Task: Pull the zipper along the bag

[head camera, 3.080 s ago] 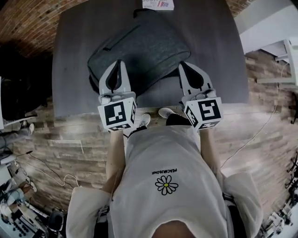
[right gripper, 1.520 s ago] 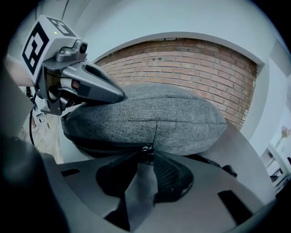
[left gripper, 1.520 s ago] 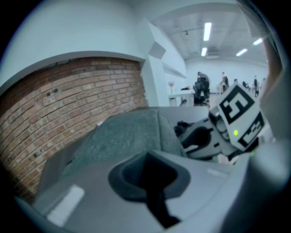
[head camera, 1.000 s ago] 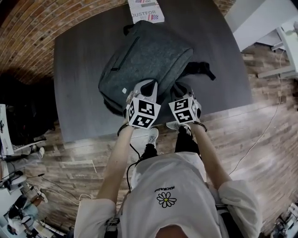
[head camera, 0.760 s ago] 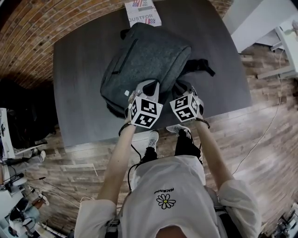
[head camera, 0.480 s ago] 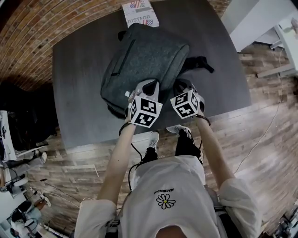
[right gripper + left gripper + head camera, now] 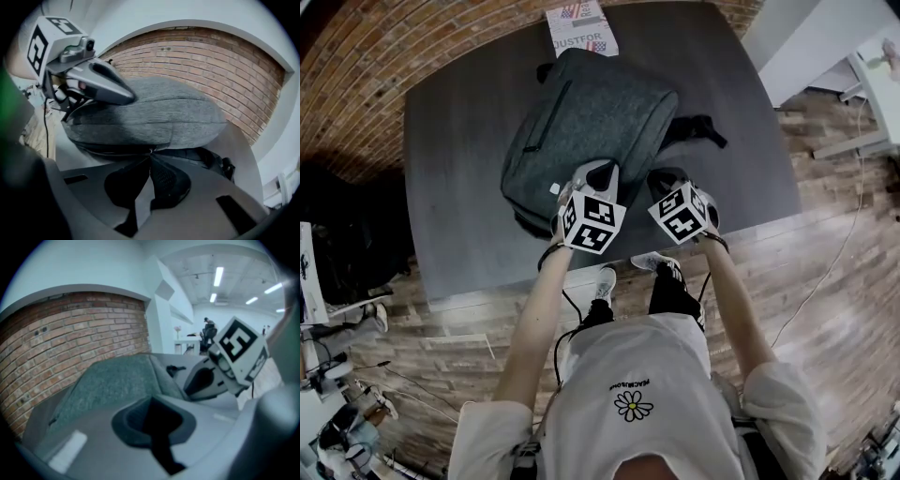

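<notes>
We see the grey backpack (image 7: 591,108) lying on the dark table (image 7: 455,206), with both grippers at the end nearest us. Our left gripper (image 7: 598,171) has its jaws together, tips down on the fabric of the top face. Our right gripper (image 7: 667,178) is closed at the zipper line along the side, its tips meeting on the small zipper pull (image 7: 150,151).

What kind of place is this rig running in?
Likely an indoor lab or office workspace. A brick wall stands behind a dark table, the floor is wood plank, and the left gripper view shows ceiling strip lights over an open room.
</notes>
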`<action>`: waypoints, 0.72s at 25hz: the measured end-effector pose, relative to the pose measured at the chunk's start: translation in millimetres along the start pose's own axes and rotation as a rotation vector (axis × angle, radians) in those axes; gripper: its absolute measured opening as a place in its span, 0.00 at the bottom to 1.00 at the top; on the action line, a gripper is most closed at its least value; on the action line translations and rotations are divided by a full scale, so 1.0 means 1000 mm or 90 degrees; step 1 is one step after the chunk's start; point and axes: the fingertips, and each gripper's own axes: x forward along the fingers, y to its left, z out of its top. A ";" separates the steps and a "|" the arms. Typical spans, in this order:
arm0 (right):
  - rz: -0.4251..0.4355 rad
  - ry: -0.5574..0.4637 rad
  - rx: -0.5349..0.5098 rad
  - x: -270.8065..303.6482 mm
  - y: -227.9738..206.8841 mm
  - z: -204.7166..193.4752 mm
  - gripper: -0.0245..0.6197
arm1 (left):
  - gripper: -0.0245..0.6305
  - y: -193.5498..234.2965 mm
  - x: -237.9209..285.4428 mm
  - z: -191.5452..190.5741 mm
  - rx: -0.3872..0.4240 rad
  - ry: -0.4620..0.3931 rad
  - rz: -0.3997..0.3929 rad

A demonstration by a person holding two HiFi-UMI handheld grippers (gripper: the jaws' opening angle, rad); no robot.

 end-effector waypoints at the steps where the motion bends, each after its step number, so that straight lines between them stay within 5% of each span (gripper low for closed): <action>1: 0.028 0.007 -0.029 0.001 0.015 0.000 0.05 | 0.03 0.002 0.000 -0.001 -0.003 0.001 -0.003; 3: 0.072 0.013 -0.077 -0.002 0.047 0.000 0.05 | 0.04 0.004 0.000 -0.002 -0.008 0.002 -0.007; 11: 0.140 0.000 -0.063 -0.016 0.129 0.000 0.05 | 0.03 0.004 0.001 -0.001 -0.008 -0.004 -0.010; 16: 0.115 0.021 -0.051 -0.014 0.135 -0.004 0.05 | 0.04 0.001 -0.010 0.005 -0.043 -0.025 -0.084; 18: 0.100 0.031 -0.063 -0.013 0.134 -0.005 0.05 | 0.04 0.014 -0.028 0.006 -0.031 -0.043 -0.074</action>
